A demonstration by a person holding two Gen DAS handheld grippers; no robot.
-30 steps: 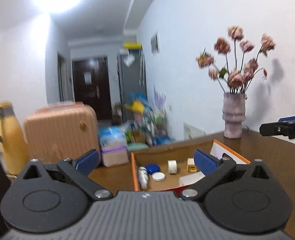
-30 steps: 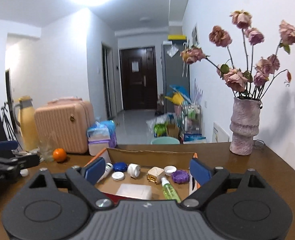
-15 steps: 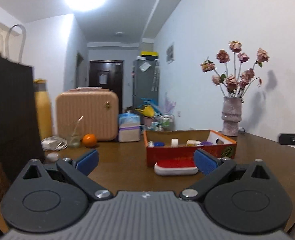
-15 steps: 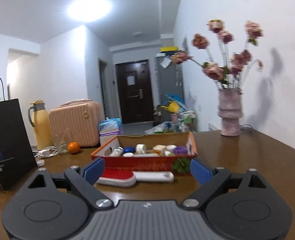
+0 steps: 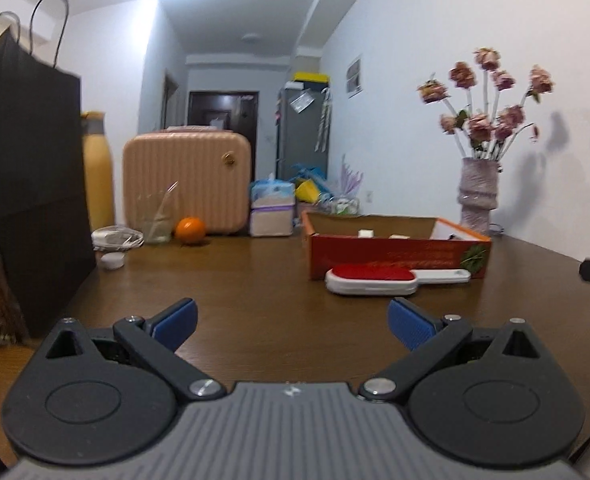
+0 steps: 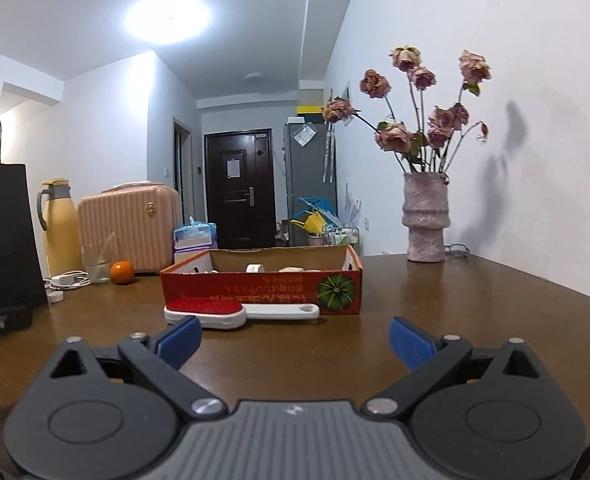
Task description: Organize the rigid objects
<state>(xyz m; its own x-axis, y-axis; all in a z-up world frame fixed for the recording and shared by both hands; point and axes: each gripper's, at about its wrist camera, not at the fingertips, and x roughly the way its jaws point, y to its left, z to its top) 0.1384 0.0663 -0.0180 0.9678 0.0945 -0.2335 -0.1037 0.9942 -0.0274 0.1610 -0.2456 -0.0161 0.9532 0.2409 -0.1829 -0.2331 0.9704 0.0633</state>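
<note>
Home hallway: suitcase [image 6: 129,228], fridge [image 6: 309,182], flower vase [image 6: 425,218].

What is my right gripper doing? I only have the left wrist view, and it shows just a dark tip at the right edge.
Observer: The right gripper is wide open, with nothing between its pads.
Operator: Where is it aimed?
Observer: At the red box; the lint brush lies in front of the box, its red head just beyond the gripper's left finger.
Operator: Anything on the brush that I can't make out?
Observer: The end of its white handle has a hole through it.
</note>
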